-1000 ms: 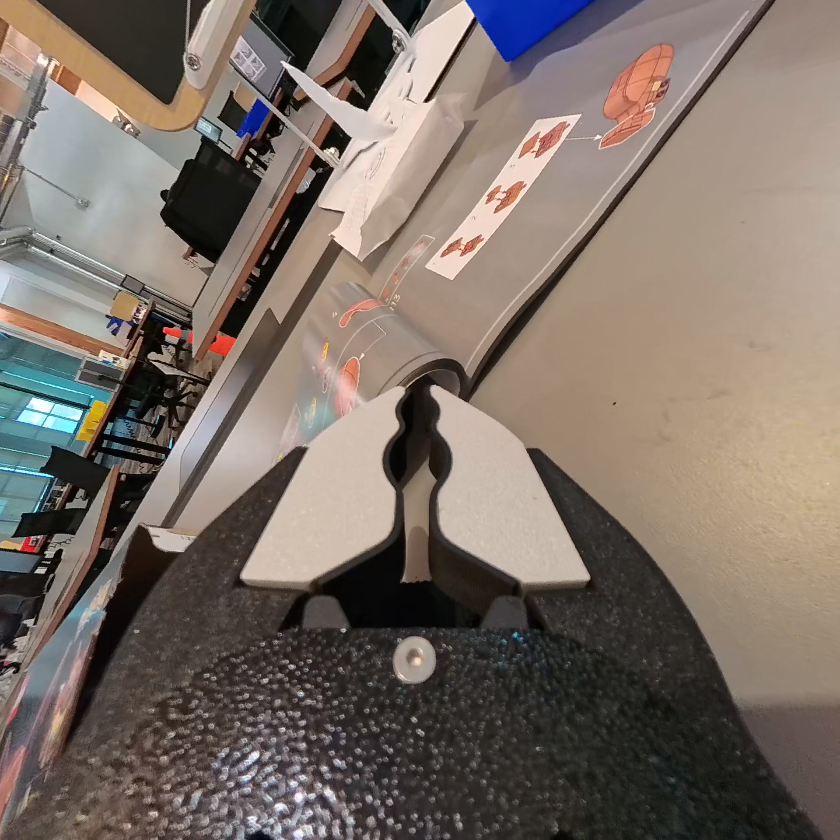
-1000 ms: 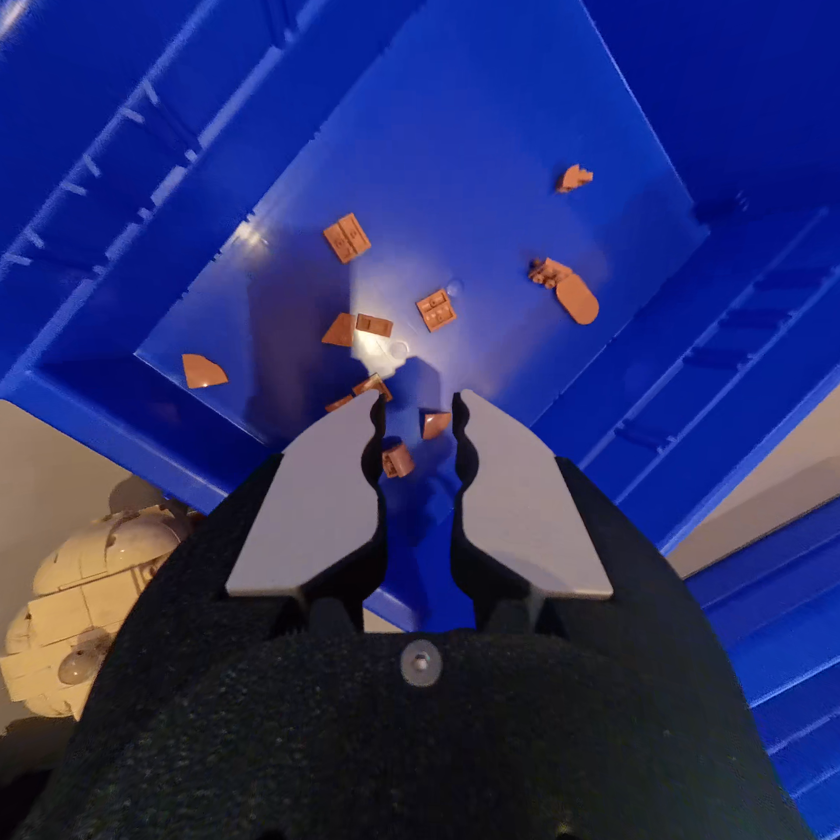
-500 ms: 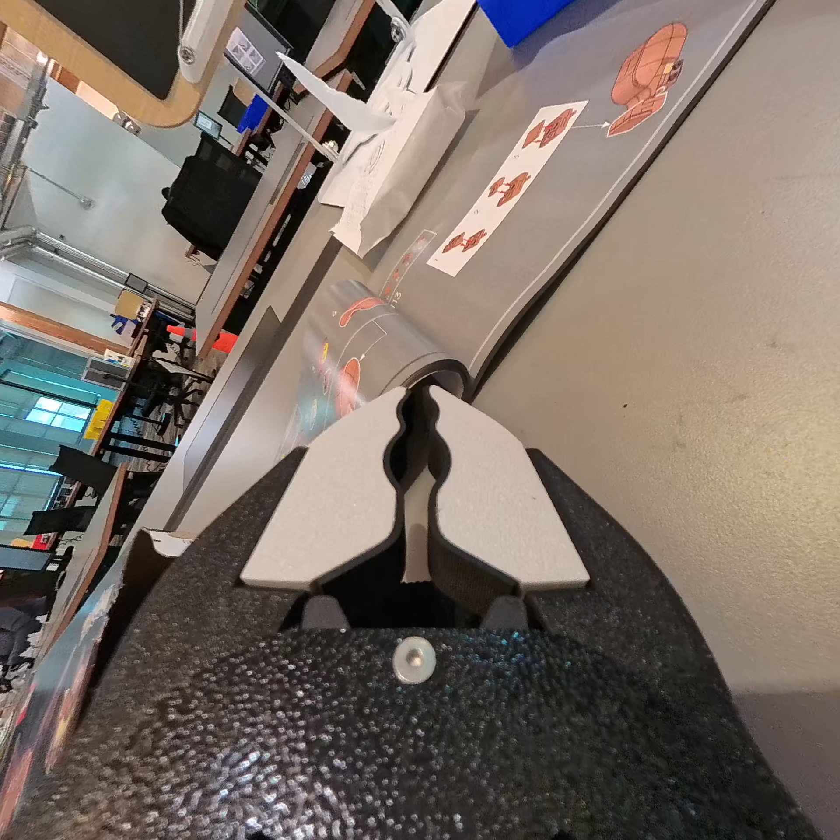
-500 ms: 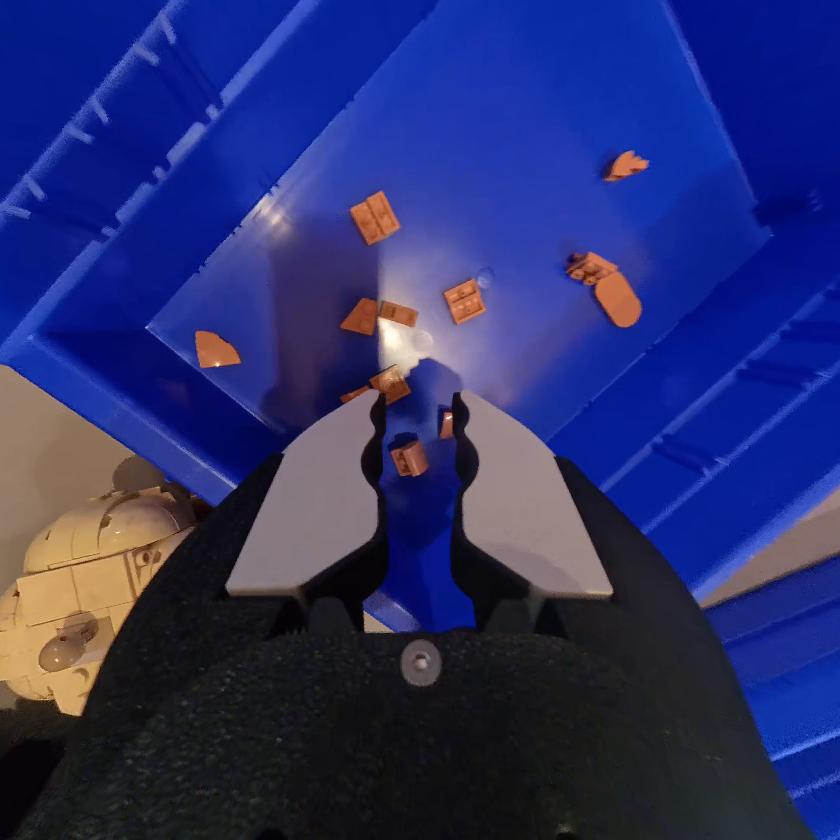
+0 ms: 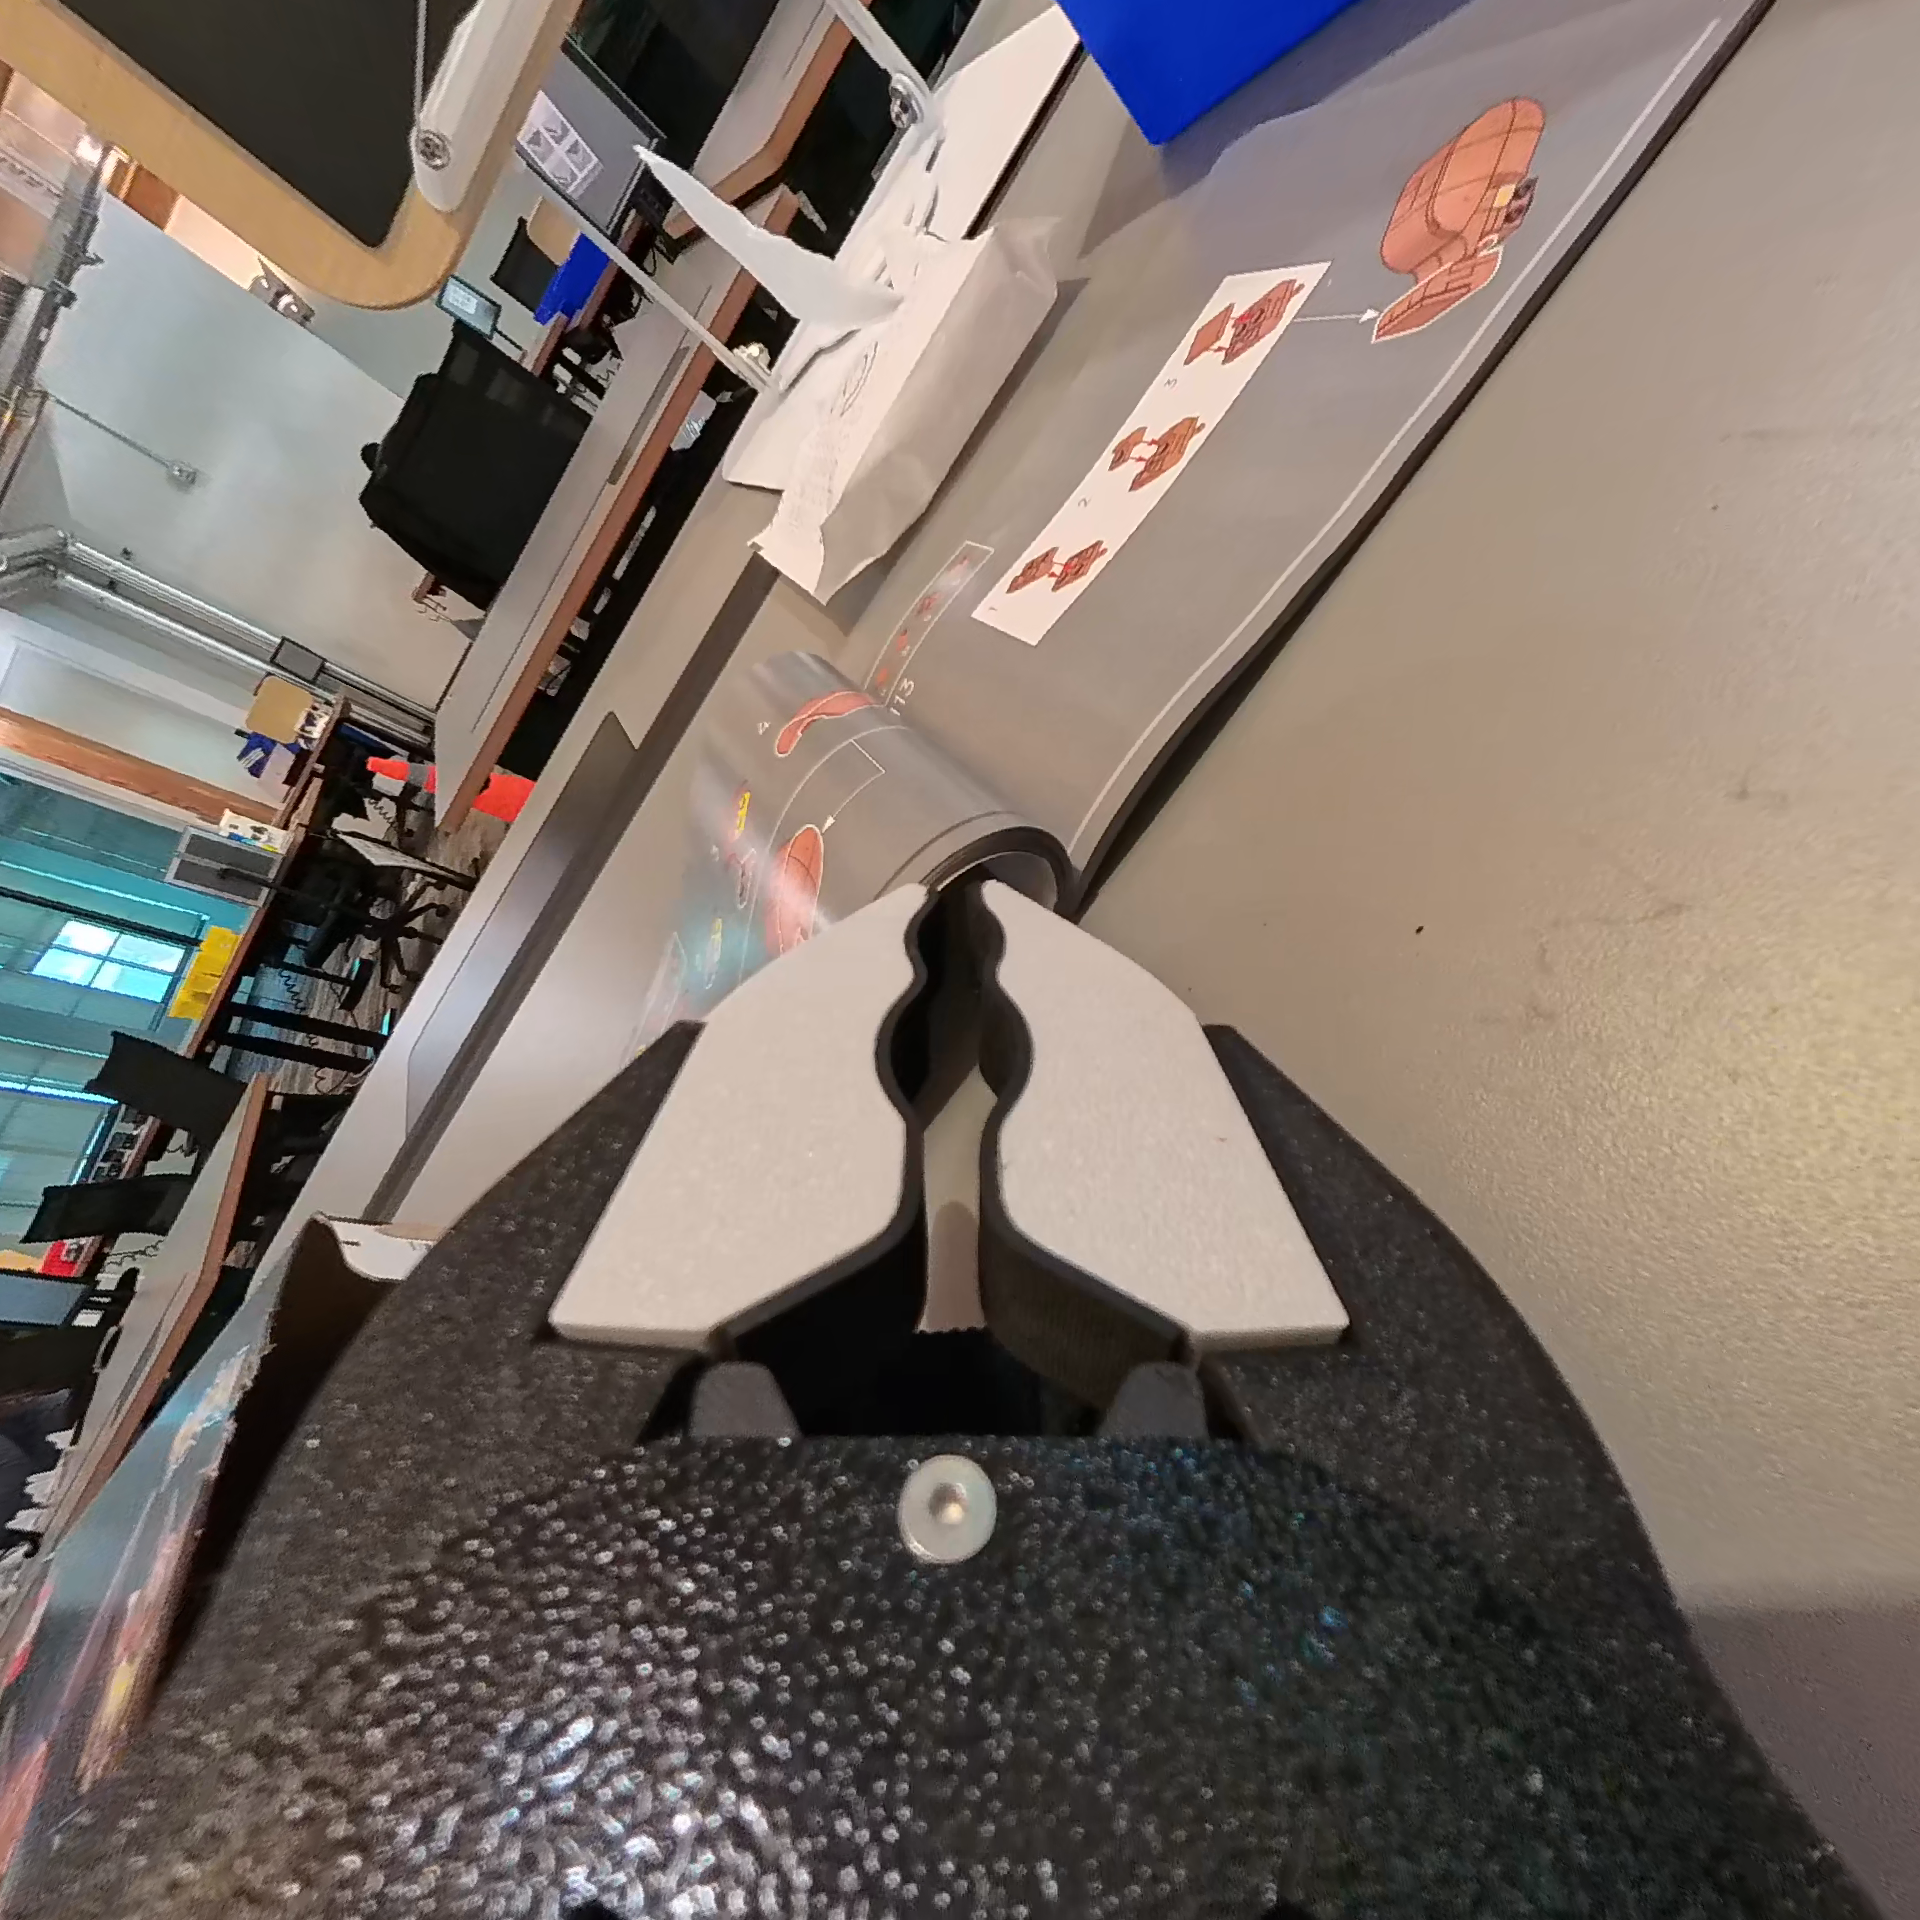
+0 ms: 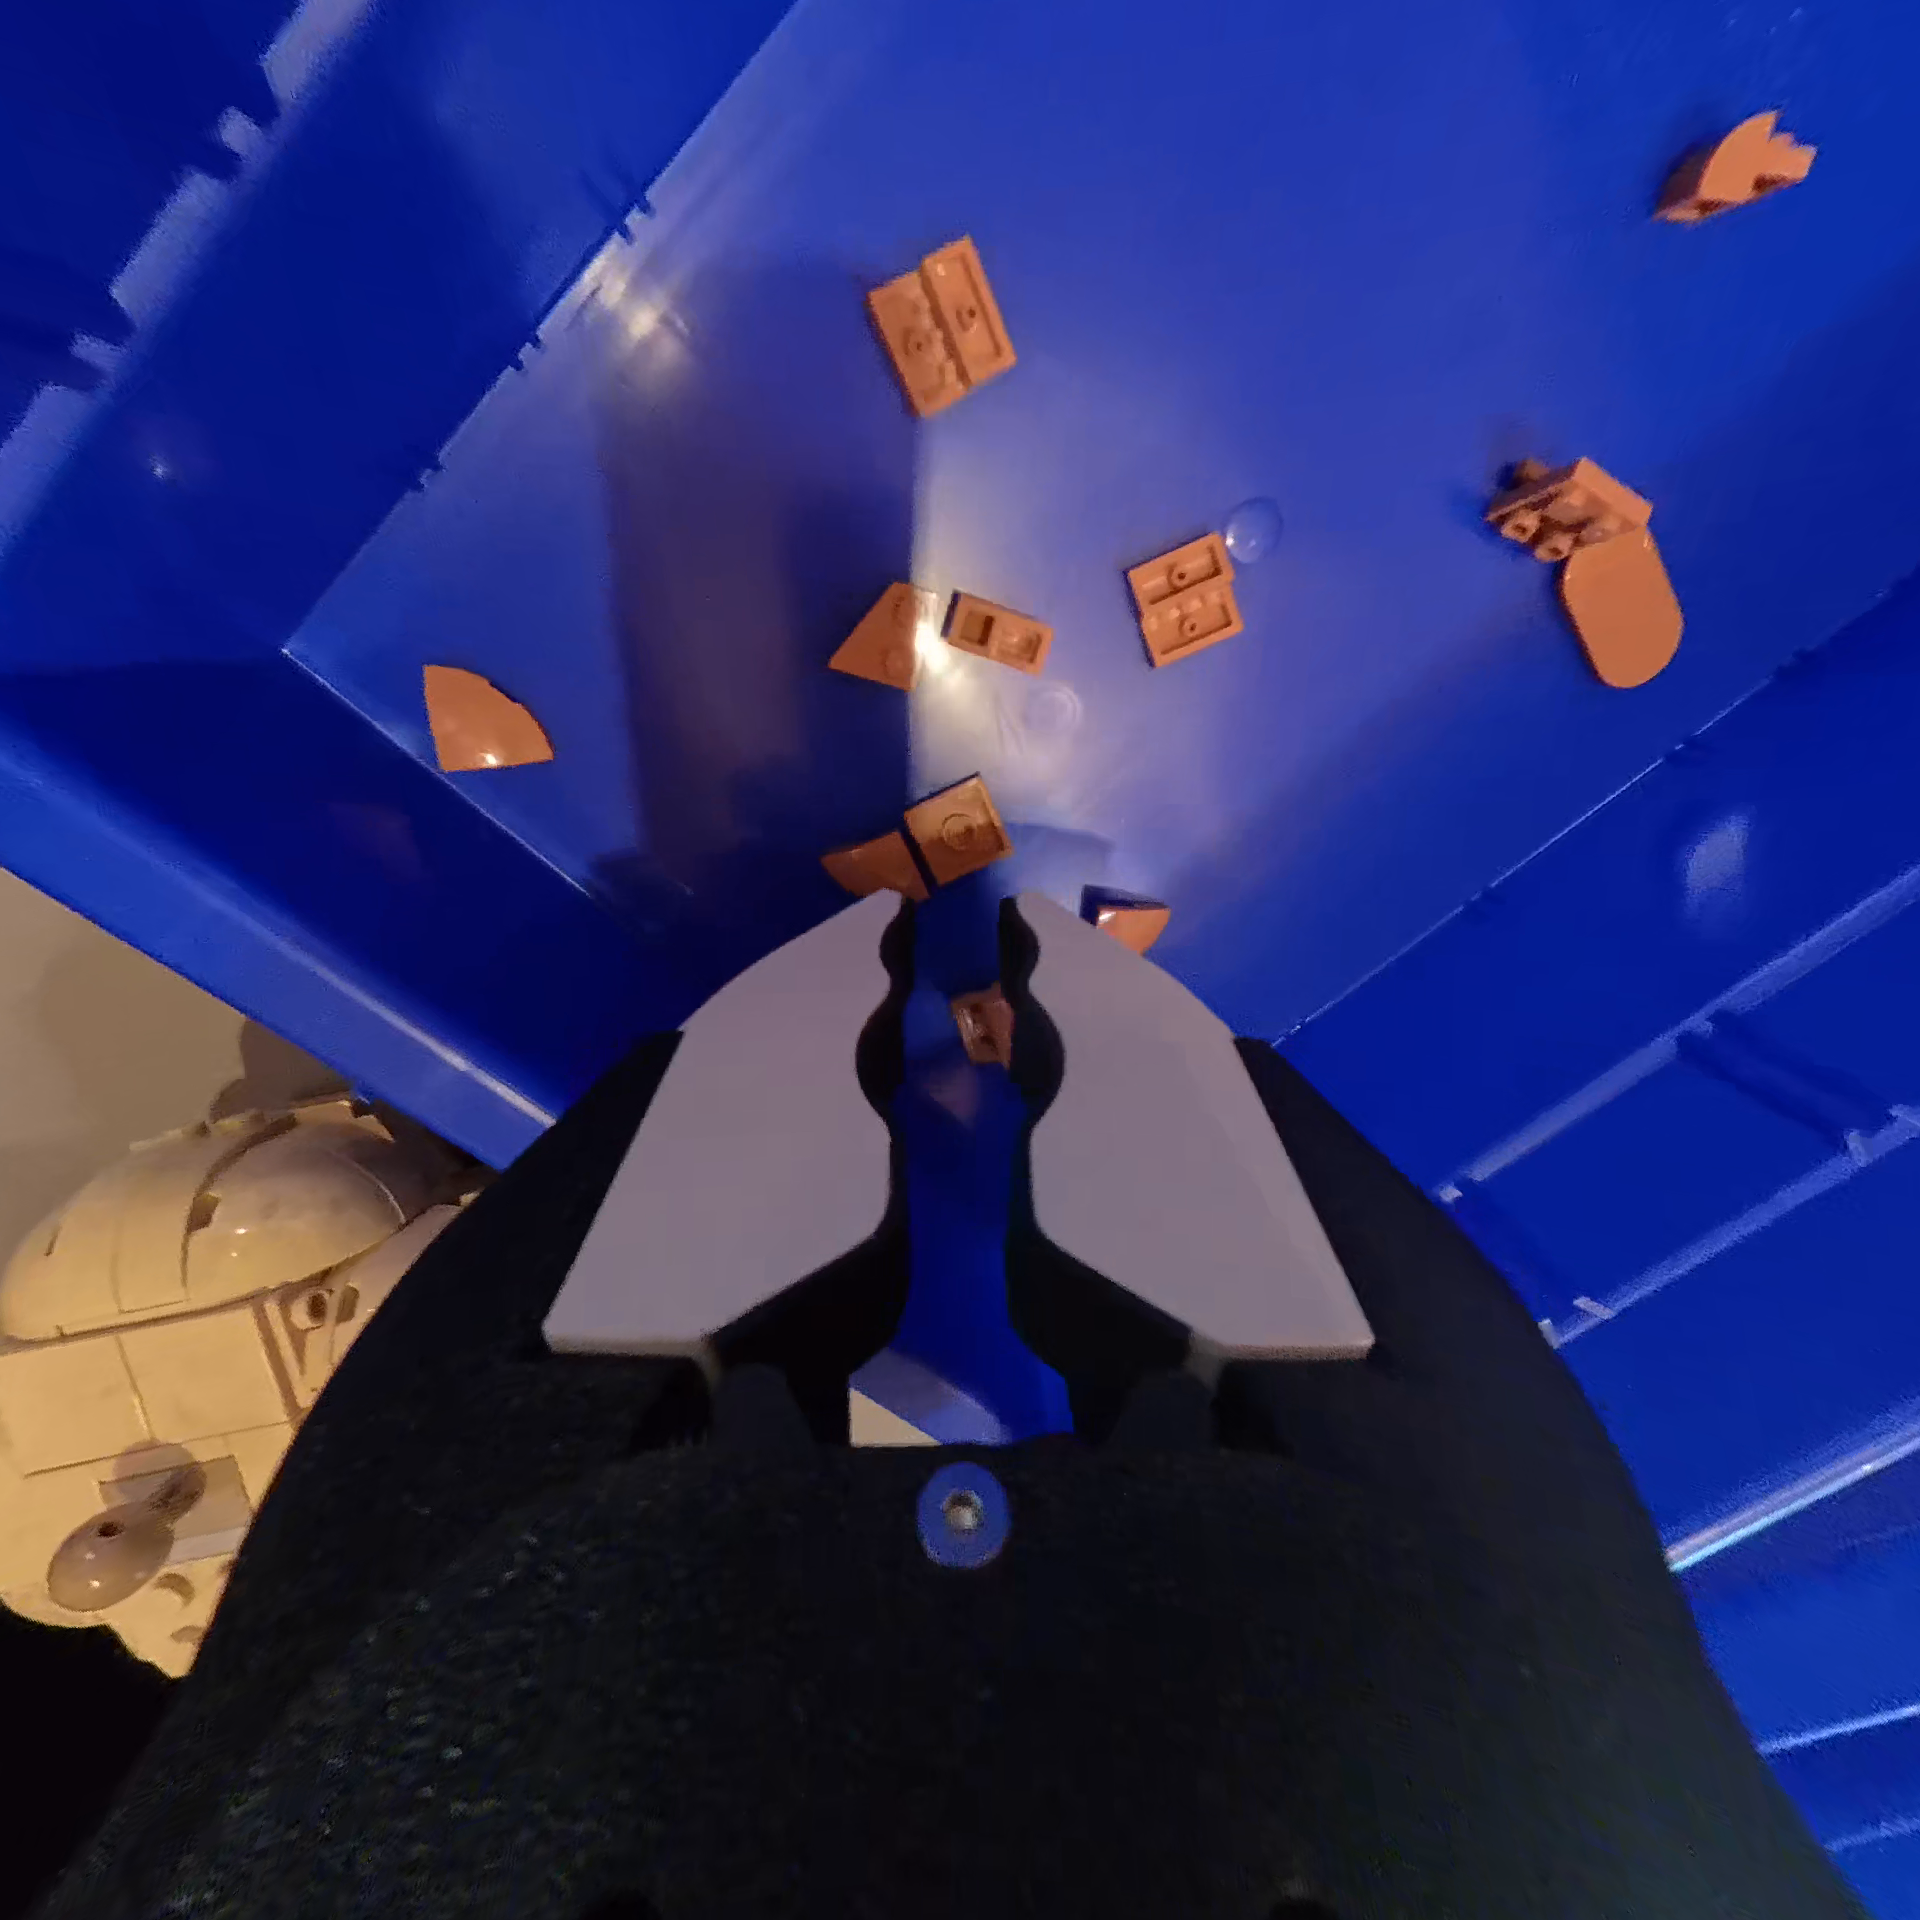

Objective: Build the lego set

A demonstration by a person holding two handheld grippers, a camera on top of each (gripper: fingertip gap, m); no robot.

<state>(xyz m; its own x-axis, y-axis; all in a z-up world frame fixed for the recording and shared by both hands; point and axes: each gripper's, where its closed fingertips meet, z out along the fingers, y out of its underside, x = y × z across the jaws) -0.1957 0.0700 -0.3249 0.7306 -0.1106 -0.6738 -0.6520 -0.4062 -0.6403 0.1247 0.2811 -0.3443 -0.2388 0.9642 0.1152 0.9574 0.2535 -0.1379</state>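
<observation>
Right wrist view: we see R gripper (image 6: 956, 909) narrowed round 1 brown brick (image 6: 982, 1023) inside blue bin (image 6: 1351, 312), pads not yet clamping; L gripper (image 5: 961, 899) stays pinched on booklet page (image 5: 883, 790).

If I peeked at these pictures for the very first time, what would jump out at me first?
The big blue bin fills the right wrist view, with little orange building bricks scattered on its floor and the right tongs reaching in over one small orange brick. Beside the bin sits a cream-coloured round brick model. In the left wrist view, the left tongs are closed at the curled page of an open instruction booklet.
</observation>
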